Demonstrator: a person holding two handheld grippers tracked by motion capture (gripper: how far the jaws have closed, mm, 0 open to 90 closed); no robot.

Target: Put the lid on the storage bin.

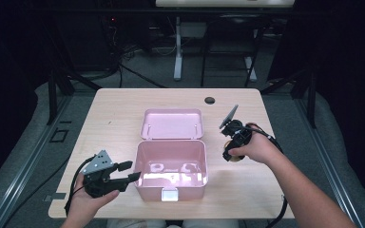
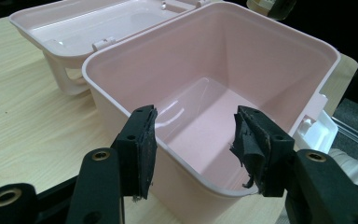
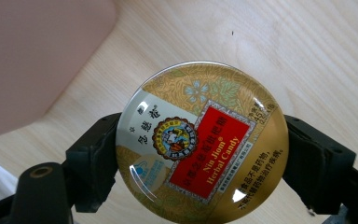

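- The left hand-held gripper (image 1: 129, 171), nearest the person at the tabletop's front left, has its black jaws spread apart with nothing between them; in the left gripper view (image 2: 193, 140) they frame the near wall of the box.
- Just beside it sits the open pink plastic box (image 1: 171, 164) with a white latch on its front; its inside is bare.
- The right hand-held gripper (image 1: 233, 142), to the right of the box, is clamped on a round gold candy tin (image 3: 203, 142) with a red label, held above the pale wooden tabletop (image 1: 109, 118).
- Behind the box, its hinged pink lid (image 1: 172, 123) lies flat, inner side up.
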